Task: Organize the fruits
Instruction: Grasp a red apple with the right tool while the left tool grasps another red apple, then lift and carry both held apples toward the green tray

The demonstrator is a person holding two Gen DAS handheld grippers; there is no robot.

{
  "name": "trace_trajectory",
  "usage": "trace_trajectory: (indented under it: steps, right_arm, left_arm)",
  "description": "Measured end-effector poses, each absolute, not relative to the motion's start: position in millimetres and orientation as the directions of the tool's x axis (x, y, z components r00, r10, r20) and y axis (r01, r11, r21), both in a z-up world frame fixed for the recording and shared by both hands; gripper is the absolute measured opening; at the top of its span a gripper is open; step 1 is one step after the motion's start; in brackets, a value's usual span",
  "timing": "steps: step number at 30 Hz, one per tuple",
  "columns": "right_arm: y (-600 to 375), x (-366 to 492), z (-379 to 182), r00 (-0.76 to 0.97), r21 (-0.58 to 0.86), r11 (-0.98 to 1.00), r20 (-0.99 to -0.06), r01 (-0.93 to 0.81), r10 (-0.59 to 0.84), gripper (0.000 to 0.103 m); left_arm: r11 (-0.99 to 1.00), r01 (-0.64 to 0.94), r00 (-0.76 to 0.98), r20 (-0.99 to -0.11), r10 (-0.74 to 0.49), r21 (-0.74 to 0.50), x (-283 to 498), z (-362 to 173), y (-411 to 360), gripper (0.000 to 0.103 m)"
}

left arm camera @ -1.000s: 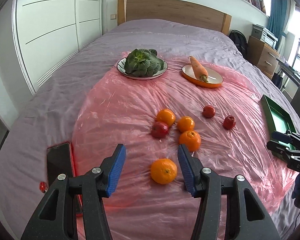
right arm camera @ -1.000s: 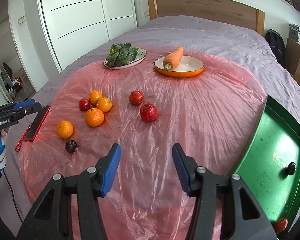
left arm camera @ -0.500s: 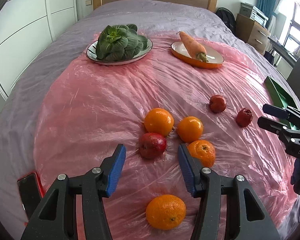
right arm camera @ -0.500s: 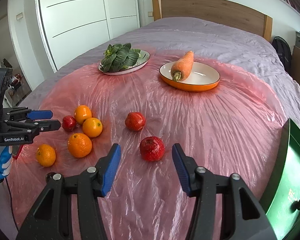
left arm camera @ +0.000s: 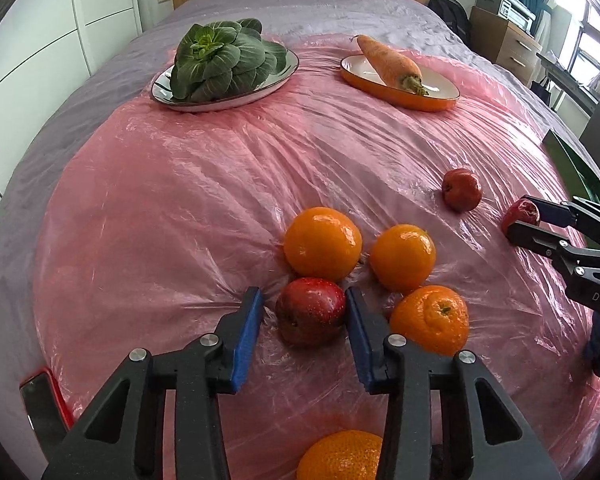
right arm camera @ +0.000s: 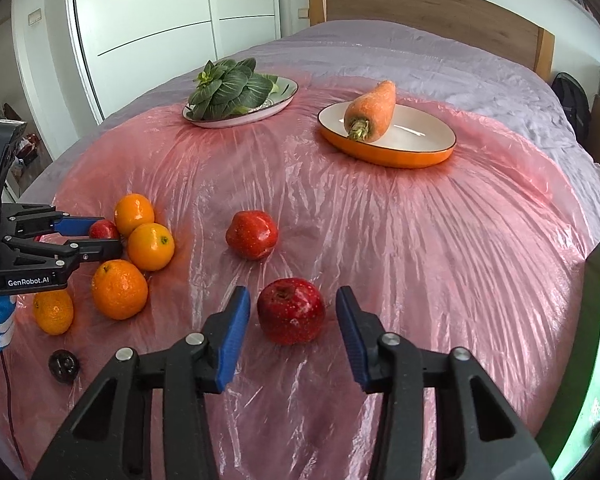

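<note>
Fruit lies on a pink plastic sheet (left arm camera: pixel 180 200) over the bed. My left gripper (left arm camera: pixel 303 312) is open, its blue pads on either side of a dark red apple (left arm camera: pixel 311 311); the right pad looks close to or touching it. Three oranges (left arm camera: pixel 322 243) (left arm camera: pixel 402 257) (left arm camera: pixel 429 319) crowd around that apple, and another orange (left arm camera: pixel 341 458) lies under the gripper. My right gripper (right arm camera: pixel 292 312) is open around a second red apple (right arm camera: pixel 291 310), with gaps on both sides. A third red apple (right arm camera: pixel 252 234) lies beyond it.
A plate of leafy greens (left arm camera: pixel 224 64) and an orange dish with a carrot (left arm camera: pixel 399 80) sit at the far side. A green tray (right arm camera: pixel 583 392) is at the right edge. A small dark fruit (right arm camera: pixel 63 366) and a red-cased phone (left arm camera: pixel 40 404) lie at the near left.
Both grippers have moved forward and down. The left one now straddles the dark red apple among the oranges; the right one now straddles the nearer red apple. Both stay open.
</note>
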State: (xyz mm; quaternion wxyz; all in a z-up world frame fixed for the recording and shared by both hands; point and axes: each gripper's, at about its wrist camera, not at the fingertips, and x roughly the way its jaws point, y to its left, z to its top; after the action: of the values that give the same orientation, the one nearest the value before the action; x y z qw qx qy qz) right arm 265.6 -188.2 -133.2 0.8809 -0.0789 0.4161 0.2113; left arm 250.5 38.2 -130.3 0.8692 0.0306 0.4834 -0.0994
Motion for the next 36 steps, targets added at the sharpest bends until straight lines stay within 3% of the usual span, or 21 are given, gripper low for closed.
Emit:
trace_trajectory:
  steps: [10, 36]
  right_arm:
    - [-185.3, 266.2, -147.0, 0.558, 0.018, 0.892, -0.774, -0.451, 0.298, 0.063]
    - [-188.5, 272.7, -155.1, 0.528, 0.062, 0.886, -0.783, -0.459, 0.329, 0.061]
  left_arm:
    - [0.978, 0.207, 0.53, -0.837, -0.14, -0.033, 251.0, -135.8, 36.6, 0.03]
    - [0.975, 0.221, 0.566, -0.817, -0.108, 0.024, 245.4, -138.2, 29.4, 0.029]
